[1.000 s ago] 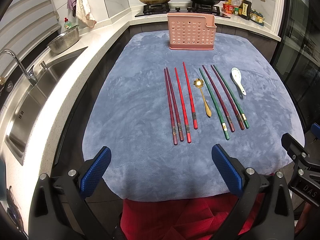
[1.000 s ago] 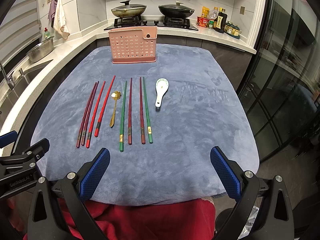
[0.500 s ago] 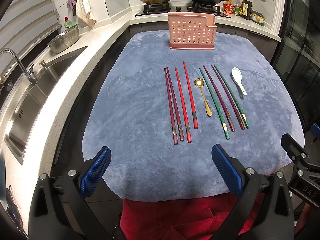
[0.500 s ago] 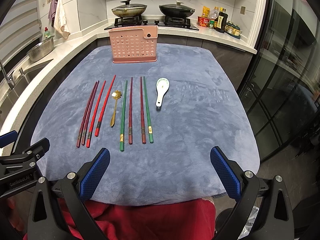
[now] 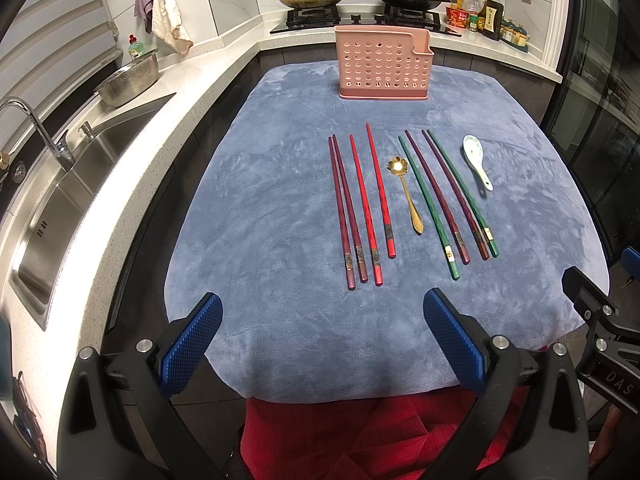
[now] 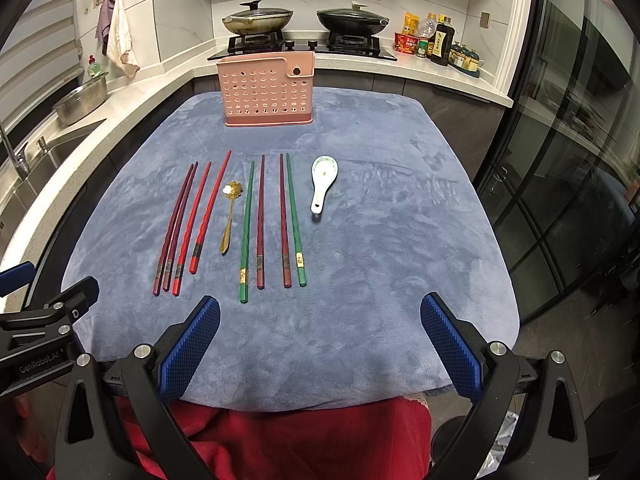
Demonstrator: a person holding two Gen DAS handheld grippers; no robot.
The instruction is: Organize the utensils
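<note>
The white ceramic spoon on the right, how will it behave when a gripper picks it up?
The white ceramic spoon looks glazed, so probably slippery and stiff. Likely chips if dropped. Its rounded bowl may rock on the soft blue cloth when nudged.

Dim warm indoor light, sharp focus, strong fisheye bending, dark vignetted corners.

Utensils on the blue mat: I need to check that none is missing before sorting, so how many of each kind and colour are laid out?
Dark maroon chopsticks: 4
Bright red chopsticks: 2
Green chopsticks: 2
Gold flower-bowl spoon: 1
White ceramic soup spoon: 1
Total: 10 utensils, all lying on the mat, none yet in the pink perforated holder.
</note>
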